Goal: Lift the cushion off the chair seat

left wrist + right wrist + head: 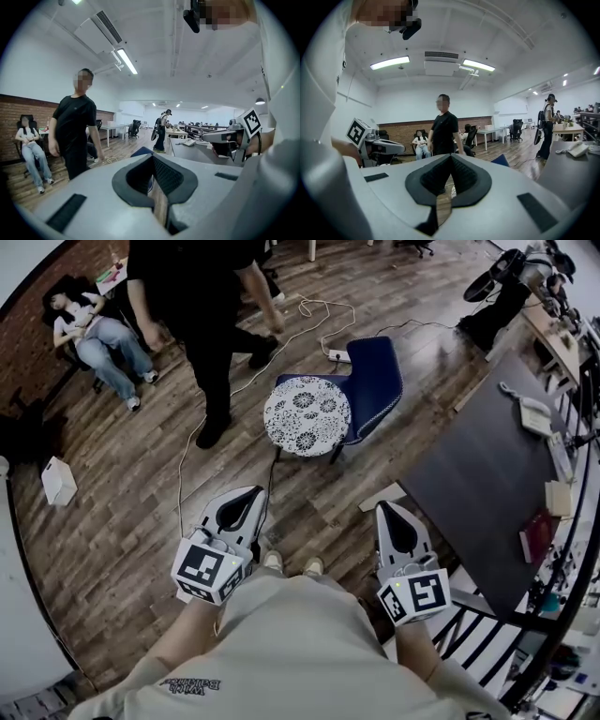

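**Both tools clenched and empty, the cushion well ahead of them.**
Left tool and right tool point forward, jaws together on nothing. The round patterned cushion lies ahead between them on the blue chair. They are best opened before reaching, one per edge, then lifted level. A standing person is just beyond the chair, a floor cable further off, and a dark surface to the right.

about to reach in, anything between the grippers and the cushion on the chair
Nothing visible does: only floor lies between the left gripper, the right gripper and the cushion. A standing person is beside it.
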Demonstrator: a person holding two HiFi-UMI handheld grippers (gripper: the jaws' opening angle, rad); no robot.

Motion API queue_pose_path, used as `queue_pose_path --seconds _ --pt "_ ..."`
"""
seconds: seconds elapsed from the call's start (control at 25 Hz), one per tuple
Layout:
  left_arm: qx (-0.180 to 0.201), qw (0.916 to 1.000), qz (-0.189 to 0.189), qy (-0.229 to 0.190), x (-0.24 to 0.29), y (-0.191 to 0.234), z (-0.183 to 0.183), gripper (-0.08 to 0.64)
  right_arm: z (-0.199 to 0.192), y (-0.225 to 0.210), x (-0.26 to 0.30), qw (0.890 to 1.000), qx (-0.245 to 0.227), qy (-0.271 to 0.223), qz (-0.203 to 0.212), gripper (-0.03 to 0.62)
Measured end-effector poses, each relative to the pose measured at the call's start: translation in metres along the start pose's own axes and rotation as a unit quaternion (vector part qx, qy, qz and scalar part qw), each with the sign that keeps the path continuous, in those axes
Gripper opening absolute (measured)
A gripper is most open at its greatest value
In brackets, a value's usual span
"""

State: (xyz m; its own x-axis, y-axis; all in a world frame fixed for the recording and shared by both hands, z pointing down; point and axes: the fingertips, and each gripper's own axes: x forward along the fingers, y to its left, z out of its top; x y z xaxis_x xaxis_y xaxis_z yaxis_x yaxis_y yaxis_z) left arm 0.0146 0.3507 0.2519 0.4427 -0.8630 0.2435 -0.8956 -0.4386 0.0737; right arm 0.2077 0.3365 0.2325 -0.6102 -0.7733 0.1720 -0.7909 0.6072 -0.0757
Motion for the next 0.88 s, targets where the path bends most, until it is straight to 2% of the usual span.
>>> queue_pose_path --seconds 0.56,0.88 --pt "0.018 0.9997 0.013 -0.003 0.029 -0.038 0.003 0.005 -0.004 -0.045 -0.015 1.000 0.005 -0.028 0.008 0.003" --pt "0.028 0.9993 0.023 -0.010 0.046 -0.027 0.009 0.005 0.005 -0.056 0.004 0.999 -0.002 -0.040 0.021 0.003"
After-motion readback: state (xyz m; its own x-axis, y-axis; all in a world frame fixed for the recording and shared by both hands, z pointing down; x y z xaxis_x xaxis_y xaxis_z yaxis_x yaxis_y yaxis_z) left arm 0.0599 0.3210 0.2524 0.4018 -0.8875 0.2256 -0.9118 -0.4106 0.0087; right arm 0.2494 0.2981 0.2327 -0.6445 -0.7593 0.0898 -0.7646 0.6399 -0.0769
